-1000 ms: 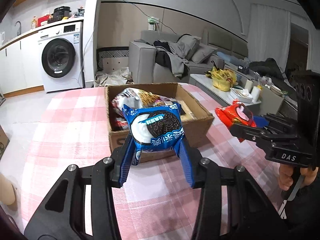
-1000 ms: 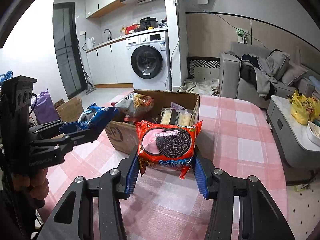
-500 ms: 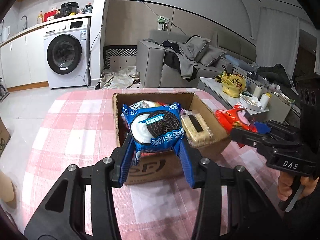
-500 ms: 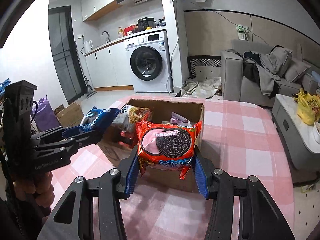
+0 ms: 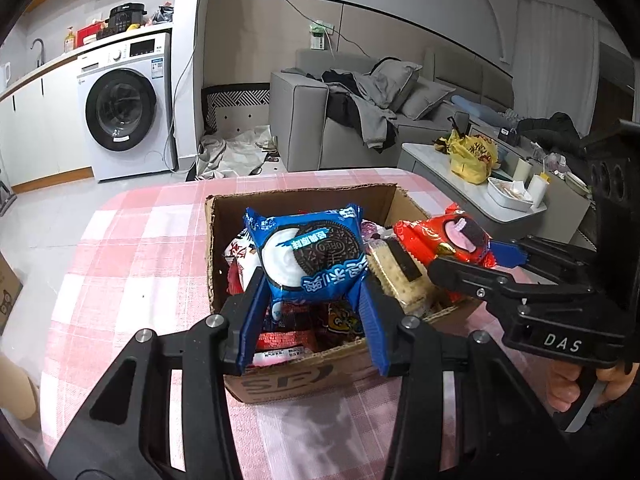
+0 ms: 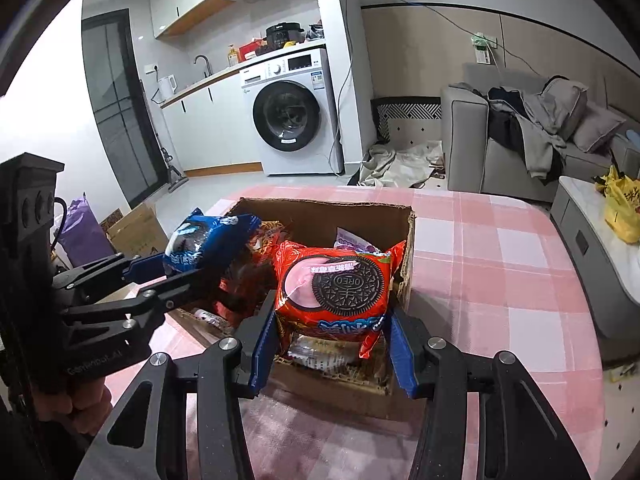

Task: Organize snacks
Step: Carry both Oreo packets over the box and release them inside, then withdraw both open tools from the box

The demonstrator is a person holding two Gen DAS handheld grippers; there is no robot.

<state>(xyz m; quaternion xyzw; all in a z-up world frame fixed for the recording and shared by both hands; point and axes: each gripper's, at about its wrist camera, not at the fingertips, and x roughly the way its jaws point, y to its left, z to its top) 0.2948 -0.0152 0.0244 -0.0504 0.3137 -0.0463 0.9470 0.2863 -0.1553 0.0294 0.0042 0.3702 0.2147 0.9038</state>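
Observation:
An open cardboard box (image 5: 304, 376) of snacks stands on the pink checked table (image 5: 132, 248). My left gripper (image 5: 310, 320) is shut on a blue Oreo pack (image 5: 312, 258) and holds it over the box's left half. My right gripper (image 6: 332, 342) is shut on a red Oreo pack (image 6: 334, 284) and holds it over the box's (image 6: 320, 210) near right part. The red pack (image 5: 444, 236) and right gripper (image 5: 476, 268) also show at the right of the left wrist view. The blue pack (image 6: 204, 240) also shows at the left of the right wrist view.
Inside the box lie a cracker pack (image 5: 400, 276) and several red and orange snack packs (image 5: 296, 336). Beyond the table are a washing machine (image 5: 124, 108), a grey sofa (image 5: 360, 104) and a low side table (image 5: 492, 184) with a yellow bag.
Both grippers have moved forward and up from in front of the box to over its opening, each still holding its pack.

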